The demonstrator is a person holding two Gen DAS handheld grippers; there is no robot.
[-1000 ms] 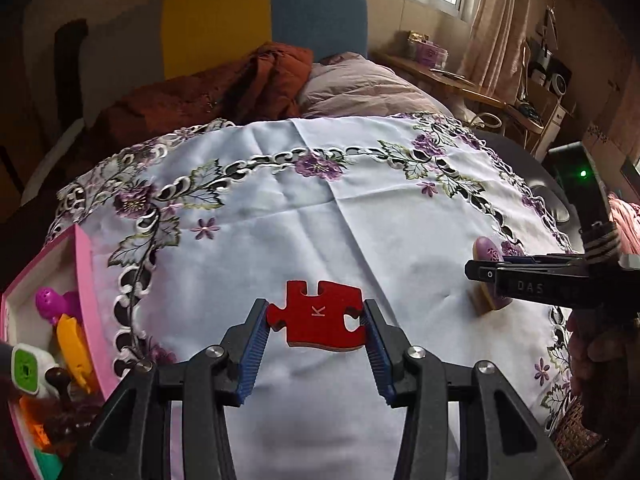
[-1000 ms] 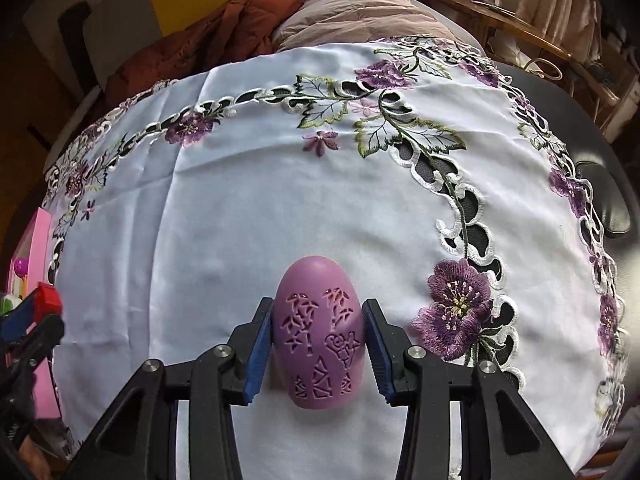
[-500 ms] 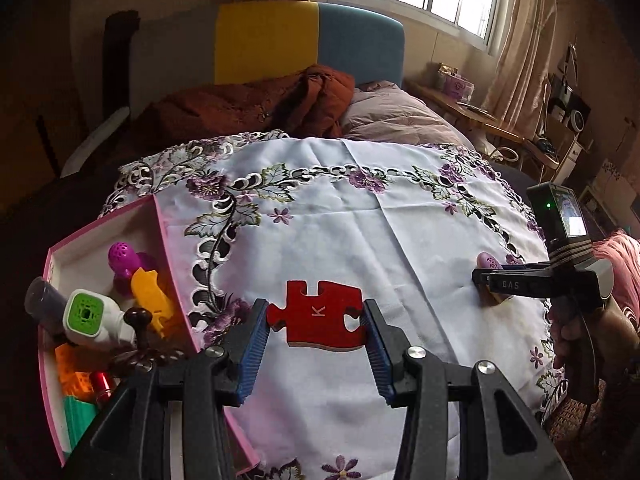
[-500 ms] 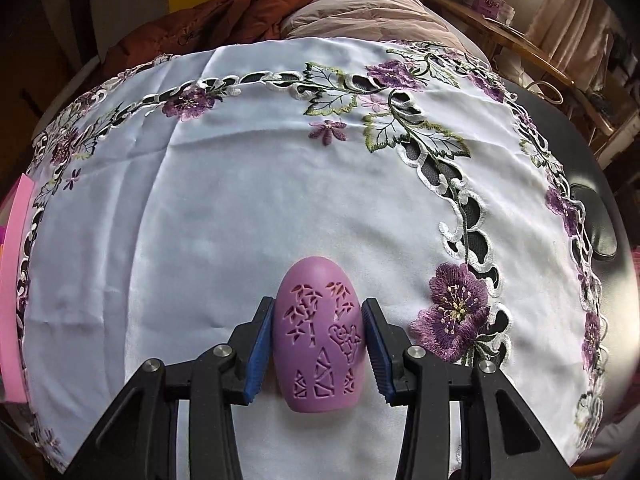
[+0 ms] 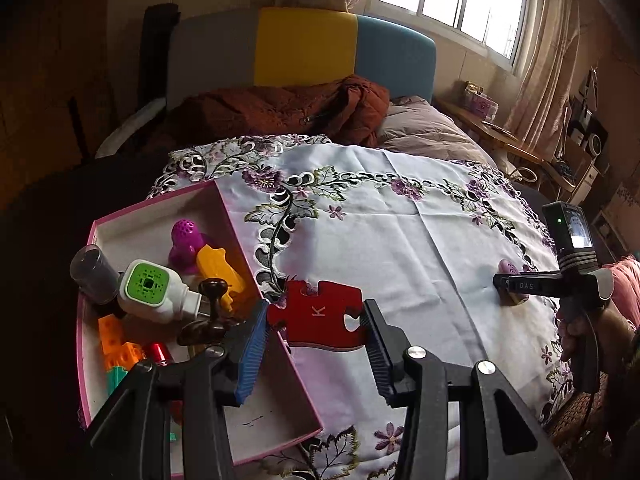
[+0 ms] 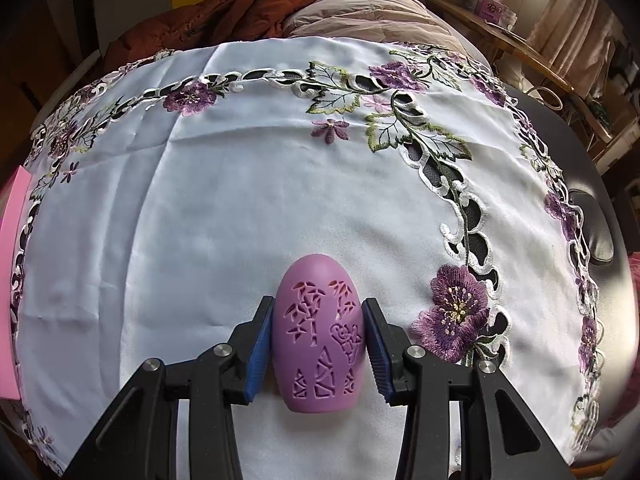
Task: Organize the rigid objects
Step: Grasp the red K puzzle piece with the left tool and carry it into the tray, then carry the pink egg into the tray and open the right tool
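My left gripper [image 5: 316, 320] is shut on a red puzzle piece [image 5: 320, 314] marked K and holds it in the air over the right wall of the pink box [image 5: 276, 344]. The box holds a green-faced white bottle [image 5: 154, 292], a purple toy [image 5: 186, 240], yellow and orange blocks [image 5: 218, 270] and a dark knob [image 5: 212, 308]. My right gripper [image 6: 318, 340] is shut on a purple egg-shaped shell [image 6: 318, 338] with cut-out patterns, low over the white embroidered cloth [image 6: 200, 200]. In the left wrist view the right gripper [image 5: 516, 284] stands at the table's right side.
A bed with a rust-coloured jacket [image 5: 288, 108] and a pillow [image 5: 424, 128] lies behind the table. A wooden side table [image 5: 500, 136] stands at the back right. A person's hand [image 5: 580, 328] holds the right gripper. The pink box's edge [image 6: 12, 248] shows at far left.
My left gripper has carried the puzzle piece leftwards, from over the cloth to above the box's right wall, and the box has come fully into view. The right gripper has stayed put on the purple shell.
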